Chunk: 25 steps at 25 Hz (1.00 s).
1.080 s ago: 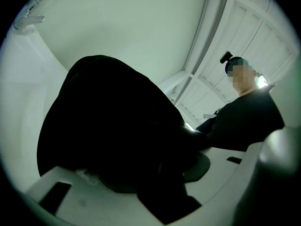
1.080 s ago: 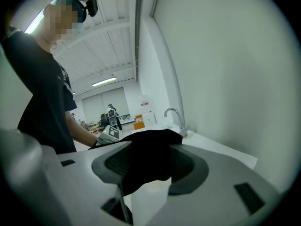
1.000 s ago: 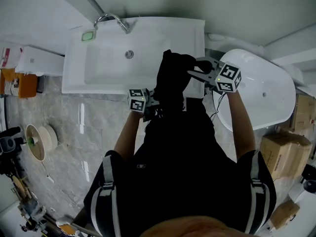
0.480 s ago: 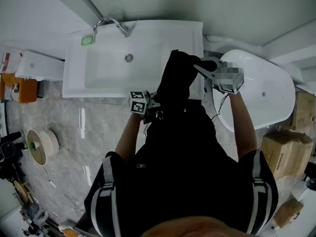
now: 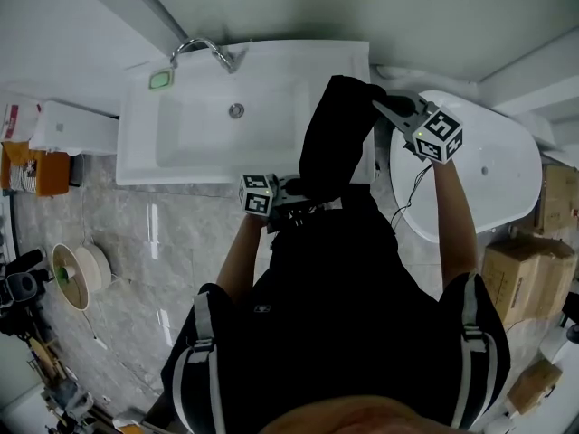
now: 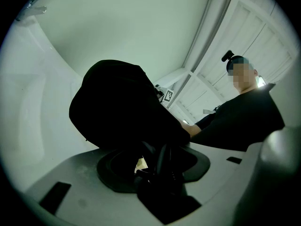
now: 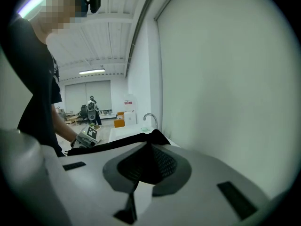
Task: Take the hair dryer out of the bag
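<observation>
Bag point(image 5: 336, 134), black, mid-frame by sink point(image 5: 199, 125). Left tool point(image 5: 291, 190) clamped on lower end; right tool point(image 5: 384, 107), jaws just closed, pinching top, likely steadying it for opening. Hair dryer unseen, presumably inside.

Dim, fisheye-warped, perhaps slightly soft

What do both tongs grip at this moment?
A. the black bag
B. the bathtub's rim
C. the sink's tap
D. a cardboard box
A: the left tongs pinch the lower edge of the black bag, and the right tongs, which have just been closing, clamp its upper fabric between them.
</observation>
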Tool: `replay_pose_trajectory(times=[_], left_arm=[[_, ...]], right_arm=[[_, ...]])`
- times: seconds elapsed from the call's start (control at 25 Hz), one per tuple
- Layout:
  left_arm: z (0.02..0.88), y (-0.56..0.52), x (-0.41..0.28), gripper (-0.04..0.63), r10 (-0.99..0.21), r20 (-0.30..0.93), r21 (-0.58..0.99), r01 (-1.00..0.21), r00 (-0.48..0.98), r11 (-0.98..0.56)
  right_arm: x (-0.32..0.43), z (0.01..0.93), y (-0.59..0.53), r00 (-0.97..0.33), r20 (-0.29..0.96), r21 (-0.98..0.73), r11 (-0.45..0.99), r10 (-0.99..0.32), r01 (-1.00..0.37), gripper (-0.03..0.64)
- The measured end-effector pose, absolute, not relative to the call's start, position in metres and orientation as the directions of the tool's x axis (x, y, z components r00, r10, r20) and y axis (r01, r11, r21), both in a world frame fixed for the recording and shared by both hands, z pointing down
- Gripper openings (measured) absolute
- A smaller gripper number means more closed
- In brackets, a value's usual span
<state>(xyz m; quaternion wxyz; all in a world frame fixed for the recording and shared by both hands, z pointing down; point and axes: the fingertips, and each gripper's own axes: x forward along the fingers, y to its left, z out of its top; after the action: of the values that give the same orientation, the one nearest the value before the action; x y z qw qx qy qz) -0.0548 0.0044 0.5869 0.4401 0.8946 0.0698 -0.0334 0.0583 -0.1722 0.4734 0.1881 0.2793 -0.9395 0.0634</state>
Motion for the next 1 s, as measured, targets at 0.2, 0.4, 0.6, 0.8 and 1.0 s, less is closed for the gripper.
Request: replay_pose_trajectory(times=[0.2, 0.4, 0.6, 0.8, 1.0], left_arm=[[0.590, 0.006, -0.054, 0.195, 0.089, -0.129, 0.784, 0.157, 0.988, -0.600], [0.593, 0.007, -0.051, 0.195, 0.078, -0.136, 0.781, 0.155, 0.988, -0.605], [0.590, 0.007, -0.051, 0.195, 0.060, -0.137, 0.787, 0.145, 0.989, -0.600], [0.590, 0.005, -0.052, 0.195, 0.049, -0.129, 0.790, 0.132, 0.990, -0.599], [0.588, -0.001, -0.048, 0.195, 0.017, -0.118, 0.783, 0.104, 0.993, -0.613]], right_arm=[[0.072, 0.456, -0.183, -0.739, 0.369, 0.054, 0.807, -0.564, -0.589, 0.072], [0.088, 0.434, -0.195, -0.703, 0.320, 0.104, 0.761, -0.635, -0.640, 0.072], [0.097, 0.415, -0.208, -0.688, 0.299, 0.138, 0.743, -0.662, -0.655, 0.072], [0.104, 0.400, -0.223, -0.680, 0.269, 0.156, 0.728, -0.682, -0.668, 0.072], [0.114, 0.381, -0.239, -0.681, 0.225, 0.177, 0.717, -0.697, -0.675, 0.072]])
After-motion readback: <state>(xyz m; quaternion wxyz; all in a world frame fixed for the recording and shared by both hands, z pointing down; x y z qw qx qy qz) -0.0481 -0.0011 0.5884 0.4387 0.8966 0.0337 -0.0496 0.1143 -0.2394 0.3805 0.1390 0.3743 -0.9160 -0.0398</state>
